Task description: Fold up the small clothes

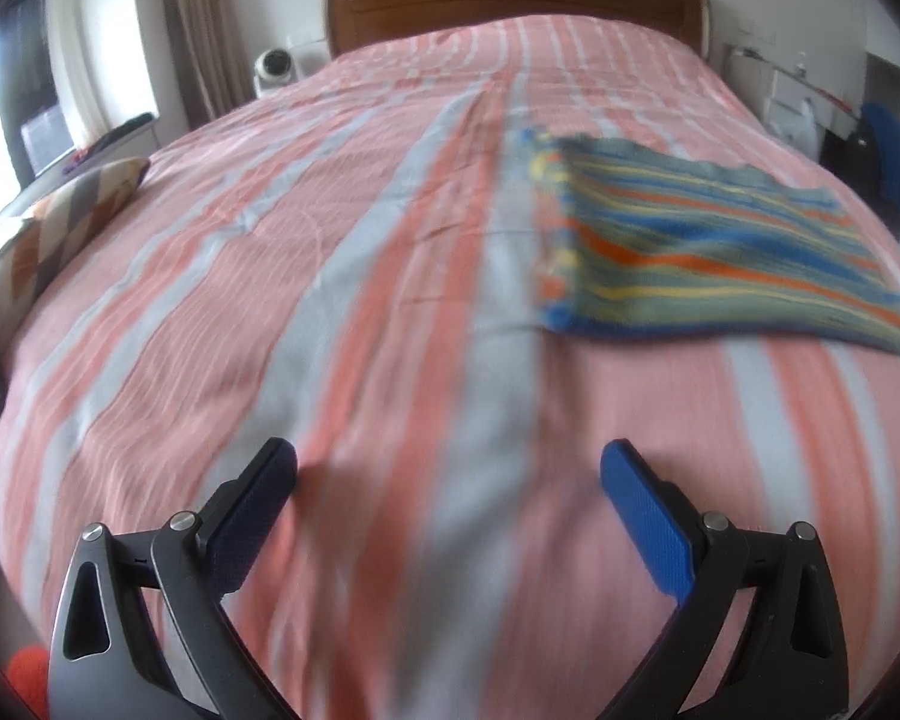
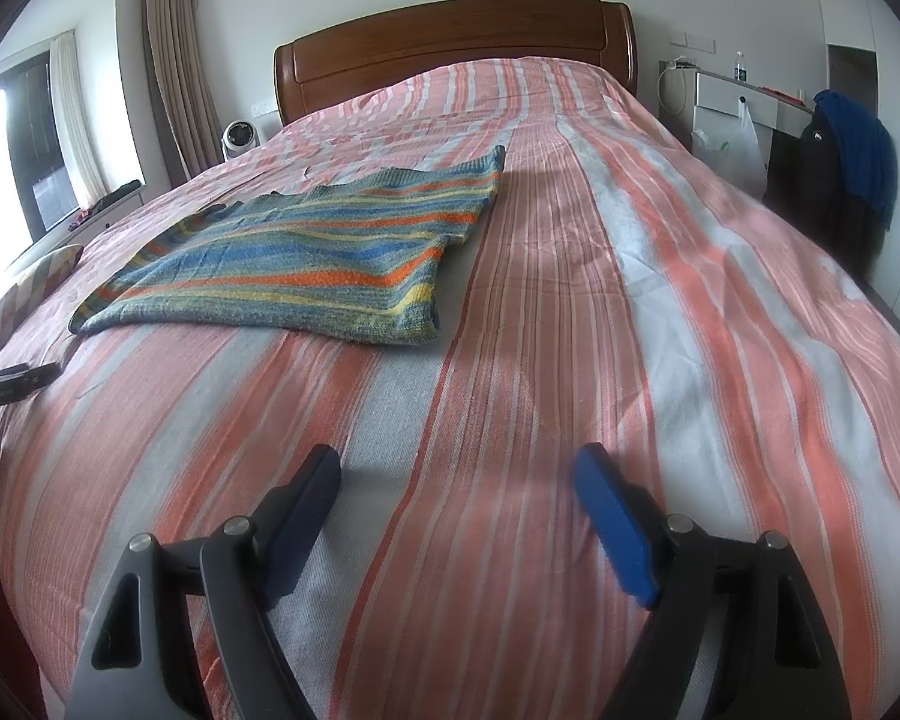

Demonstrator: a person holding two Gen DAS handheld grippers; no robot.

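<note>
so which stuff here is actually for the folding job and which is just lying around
For the job:
striped knit garment
left gripper, open
right gripper, open
bedspread as work surface

Just lying about:
patterned cushion
small white fan
blue jacket

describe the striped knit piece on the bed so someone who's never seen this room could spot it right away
Start at the big bed with the brown wooden headboard and its pink-and-white striped cover. The knit garment lies flat on that cover, about midway up, apart from both open tools. Its narrow blue, orange, yellow and grey-green bands run crosswise, unlike the cover's pink lengthwise stripes.
</note>
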